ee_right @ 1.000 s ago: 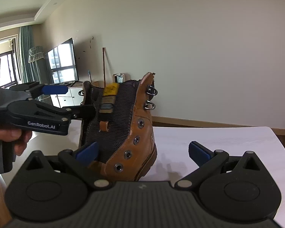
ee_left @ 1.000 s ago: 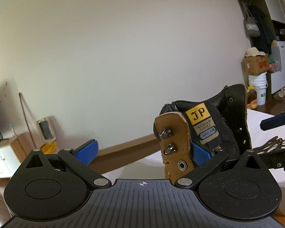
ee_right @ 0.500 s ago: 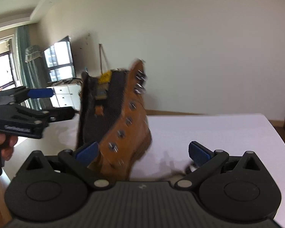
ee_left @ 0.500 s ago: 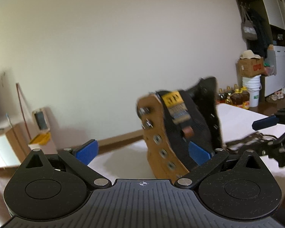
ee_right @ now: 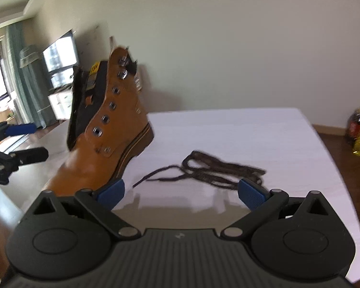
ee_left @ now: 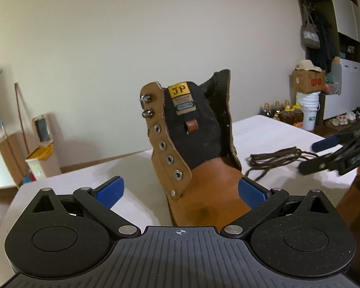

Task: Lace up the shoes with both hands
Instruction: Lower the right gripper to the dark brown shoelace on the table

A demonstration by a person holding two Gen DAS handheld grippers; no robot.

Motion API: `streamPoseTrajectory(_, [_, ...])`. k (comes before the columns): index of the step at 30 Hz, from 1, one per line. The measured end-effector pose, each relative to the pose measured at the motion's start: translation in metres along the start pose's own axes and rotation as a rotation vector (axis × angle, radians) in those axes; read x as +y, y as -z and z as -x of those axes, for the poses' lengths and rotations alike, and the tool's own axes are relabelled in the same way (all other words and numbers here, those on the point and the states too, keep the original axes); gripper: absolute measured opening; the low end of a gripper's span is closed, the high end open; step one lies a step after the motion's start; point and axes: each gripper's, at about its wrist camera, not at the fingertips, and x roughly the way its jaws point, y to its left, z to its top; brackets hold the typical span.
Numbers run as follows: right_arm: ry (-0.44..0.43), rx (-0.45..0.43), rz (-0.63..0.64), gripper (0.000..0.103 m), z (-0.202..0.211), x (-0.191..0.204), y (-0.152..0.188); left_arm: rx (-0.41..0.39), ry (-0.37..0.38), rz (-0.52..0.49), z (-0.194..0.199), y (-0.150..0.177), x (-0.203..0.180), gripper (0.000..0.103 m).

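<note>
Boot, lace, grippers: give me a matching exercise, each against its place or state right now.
1. boot
2. lace
3. left gripper
4. label

a. yellow, on the tongue
b. open, boot toe between its fingers
c. loose heap on the table
d. standing on the table, eyelets empty

Pairs: 1-d, 2-c, 3-b, 4-a

A white bench (ee_right: 228, 129) is carrying two things. A tan boot (ee_right: 100, 148) is standing on it (tongue open, eyelets empty), and a dark brown lace (ee_right: 218, 168) is lying loose in a tangle just beside the boot, on its sole side.
</note>
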Motion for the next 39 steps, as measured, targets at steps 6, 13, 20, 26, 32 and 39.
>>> streamPoseTrajectory(6, [-0.088, 0.092, 0.182, 0.046, -0.039, 0.007, -0.013, 0.010, -0.021, 0.021, 0.007, 0.006, 0.005, 0.103])
streamPoseTrajectory(13, [-0.151, 0.172, 0.361, 0.042, -0.070, 0.005, -0.034, 0.016, -0.027, 0.037, 0.005, 0.009, 0.010, 0.103])
streamPoseTrajectory(20, [-0.254, 0.234, 0.488, 0.027, -0.081, -0.002, -0.038, 0.024, -0.017, 0.038, -0.005, 0.010, 0.008, 0.103])
streamPoseTrajectory(26, [-0.205, 0.225, 0.526, 0.002, -0.061, 0.004, -0.032, 0.019, 0.010, 0.025, -0.004, 0.010, 0.004, 0.103])
streamPoseTrajectory(32, [-0.280, 0.134, 0.430, 0.002, -0.012, 0.009, -0.025, -0.024, 0.156, -0.029, 0.004, 0.002, -0.004, 0.103])
streamPoseTrajectory(39, [-0.374, 0.030, 0.370, 0.002, 0.030, 0.017, -0.041, -0.031, 0.385, 0.031, 0.006, -0.010, 0.004, 0.089])
